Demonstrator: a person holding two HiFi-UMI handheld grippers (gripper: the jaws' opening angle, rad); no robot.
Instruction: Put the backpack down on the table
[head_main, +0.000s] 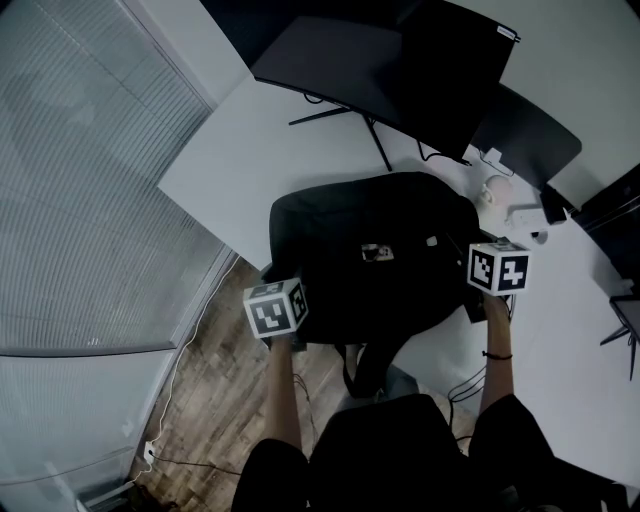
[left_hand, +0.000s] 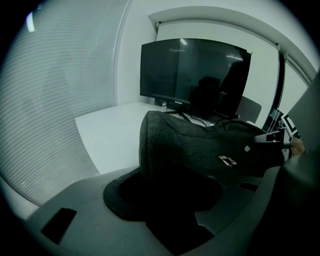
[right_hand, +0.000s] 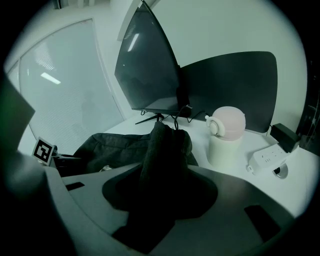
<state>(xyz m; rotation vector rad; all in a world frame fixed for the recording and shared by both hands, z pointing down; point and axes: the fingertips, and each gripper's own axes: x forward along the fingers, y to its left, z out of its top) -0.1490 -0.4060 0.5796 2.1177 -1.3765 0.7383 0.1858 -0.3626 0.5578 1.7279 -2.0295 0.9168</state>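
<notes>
Nearest the camera, the person's 2 forearms reach over the wooden floor (head_main: 215, 385) toward the white table (head_main: 250, 160). The left gripper (head_main: 283, 300) sits at the table's near edge, at the left end of the black backpack (head_main: 370, 260); in the left gripper view its jaws stand wide, with the bag's rounded end between them and no clear squeeze on the cloth. The right gripper (head_main: 497, 268) is at the bag's right end, and in the right gripper view its jaws pinch a raised fold of the fabric. The backpack lies flat on the table, stretched between the 2 grippers, with a strap (head_main: 365, 365) hanging over the near edge. Just beyond the right gripper stand a cup with a pink lid (right_hand: 226, 135) and a white power strip (right_hand: 267, 156). Farther back, a large dark monitor (head_main: 400, 60) stands on thin legs, with window blinds (head_main: 80, 180) off to the left.
</notes>
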